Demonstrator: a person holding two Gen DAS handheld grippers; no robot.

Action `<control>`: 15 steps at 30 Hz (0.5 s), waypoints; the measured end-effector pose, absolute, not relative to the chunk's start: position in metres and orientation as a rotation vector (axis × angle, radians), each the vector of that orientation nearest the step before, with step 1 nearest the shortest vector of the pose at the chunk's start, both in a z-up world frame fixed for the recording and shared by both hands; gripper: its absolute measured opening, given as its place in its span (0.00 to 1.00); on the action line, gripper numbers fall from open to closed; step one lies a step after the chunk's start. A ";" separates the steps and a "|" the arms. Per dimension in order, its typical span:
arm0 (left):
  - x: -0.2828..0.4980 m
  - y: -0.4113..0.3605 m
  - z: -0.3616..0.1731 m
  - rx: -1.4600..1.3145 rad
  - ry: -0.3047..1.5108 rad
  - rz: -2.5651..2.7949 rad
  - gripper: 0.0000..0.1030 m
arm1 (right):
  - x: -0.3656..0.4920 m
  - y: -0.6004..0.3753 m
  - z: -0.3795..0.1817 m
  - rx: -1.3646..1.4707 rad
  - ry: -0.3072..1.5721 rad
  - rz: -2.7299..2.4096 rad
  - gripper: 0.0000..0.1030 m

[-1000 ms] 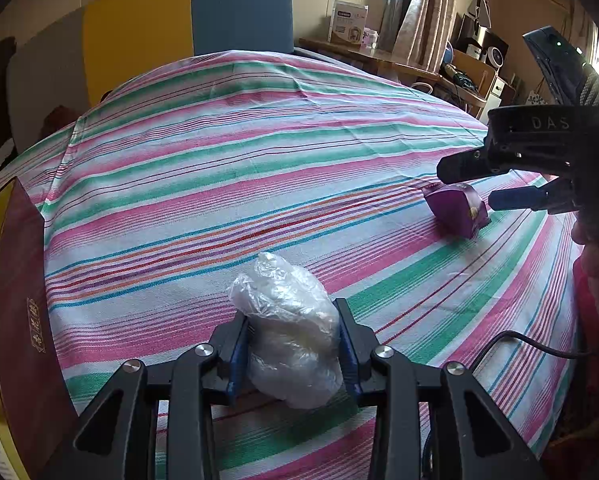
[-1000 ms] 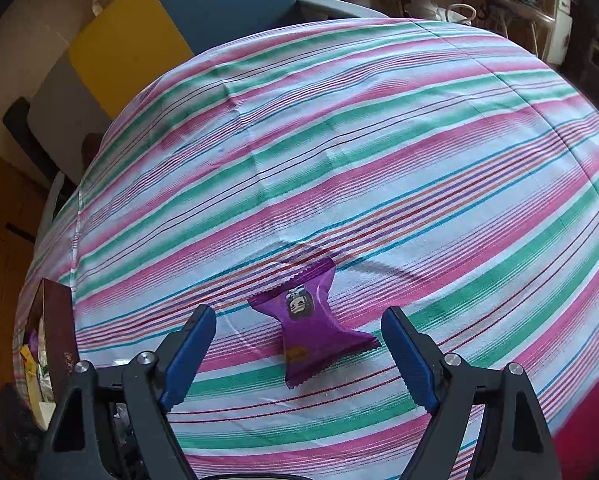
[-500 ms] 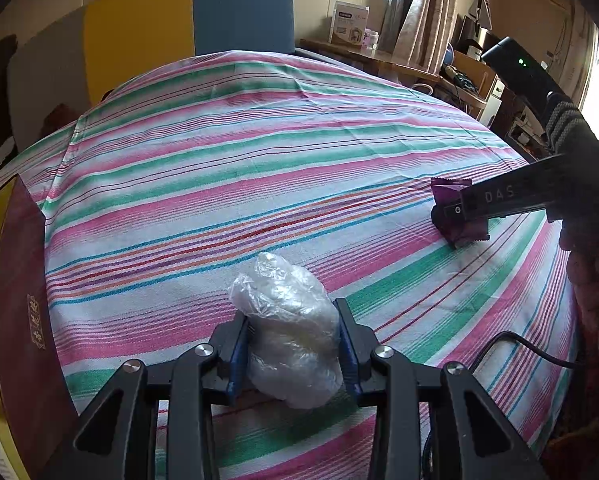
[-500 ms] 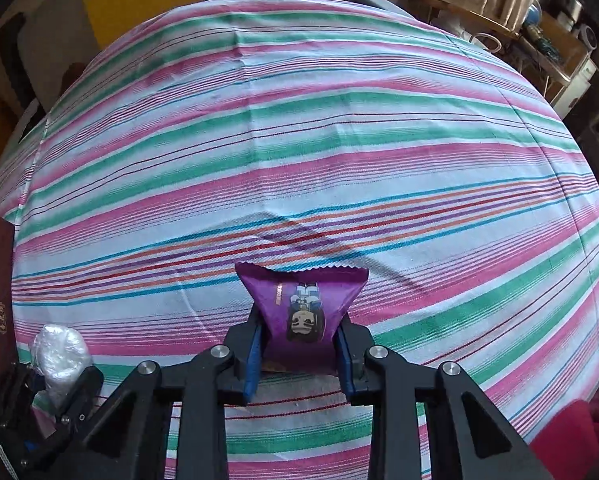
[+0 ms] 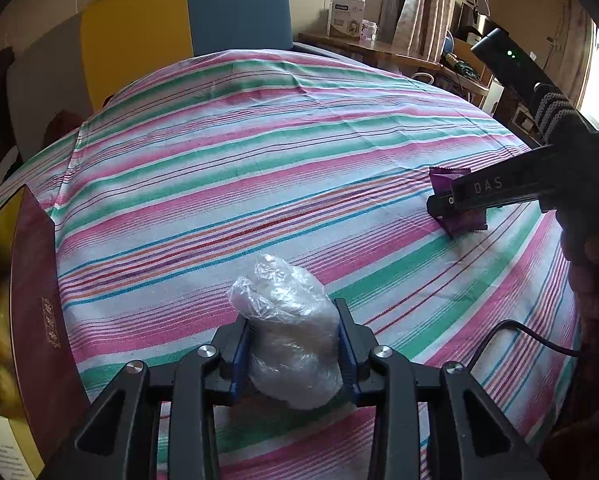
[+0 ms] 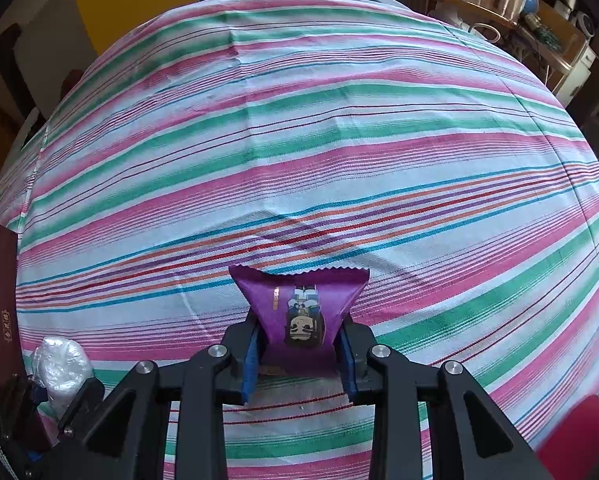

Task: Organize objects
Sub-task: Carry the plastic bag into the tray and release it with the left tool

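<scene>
Right gripper (image 6: 299, 354), wide open 1 second ago, now clamps purple packet (image 6: 305, 304); left gripper (image 5: 293, 354) still grips plastic-wrapped lump (image 5: 291, 332).

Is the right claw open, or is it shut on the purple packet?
Shut on it: the right claw presses both blue pads against the purple packet.

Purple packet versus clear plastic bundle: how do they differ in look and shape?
The purple packet is opaque, printed with a cartoon face, flat with zigzag-cut ends; the plastic bundle is see-through, unprinted, a crumpled rounded lump. The packet sits in the right tool, the bundle in the left tool. Both are clamped, low over the striped cloth.
</scene>
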State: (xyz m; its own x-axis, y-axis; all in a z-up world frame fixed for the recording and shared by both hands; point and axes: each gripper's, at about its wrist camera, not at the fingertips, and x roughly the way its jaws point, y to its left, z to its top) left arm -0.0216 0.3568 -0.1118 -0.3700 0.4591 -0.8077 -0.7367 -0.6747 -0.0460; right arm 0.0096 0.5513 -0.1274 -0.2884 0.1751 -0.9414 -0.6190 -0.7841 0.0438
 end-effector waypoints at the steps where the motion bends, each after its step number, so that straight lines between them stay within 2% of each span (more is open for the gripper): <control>1: -0.020 0.354 -0.108 -1.078 0.412 2.085 0.35 | 0.008 0.548 -0.126 -1.467 0.540 2.105 0.31; 15: 0.005 0.300 -0.024 -0.904 0.292 2.196 0.35 | 0.002 0.538 -0.130 -1.475 0.432 2.124 0.33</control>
